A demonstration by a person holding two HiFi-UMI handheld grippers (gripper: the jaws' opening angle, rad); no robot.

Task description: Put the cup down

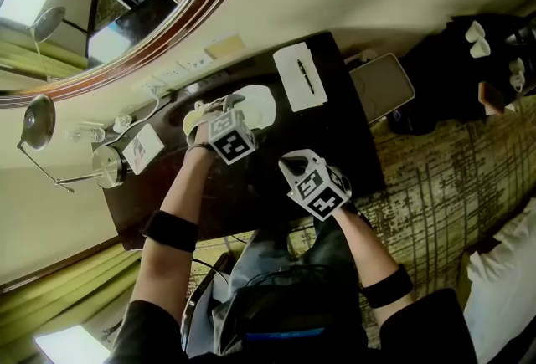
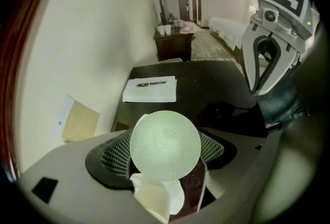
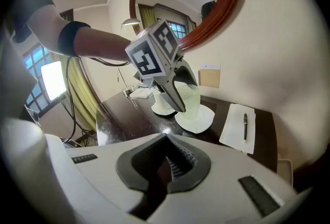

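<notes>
A pale green textured glass cup (image 2: 165,144) sits between the black mesh pads of my left gripper (image 2: 164,152), which is shut on it. In the right gripper view, the left gripper's jaw lies against the cup (image 3: 191,98) just over a white saucer (image 3: 203,121) on the dark desk. The head view shows the left gripper (image 1: 209,113) beside that saucer (image 1: 258,103). My right gripper (image 3: 162,176) is shut and holds nothing. It hovers over the desk's near edge (image 1: 295,161), to the right of the left gripper.
A second white cup on a saucer (image 3: 161,105) stands just behind the glass. A notepad with a pen (image 1: 300,74) lies to the right, with a grey tray (image 1: 381,86) beyond it. A desk lamp (image 1: 38,124), a card (image 1: 142,149) and a round wall mirror (image 1: 167,11) are at the left.
</notes>
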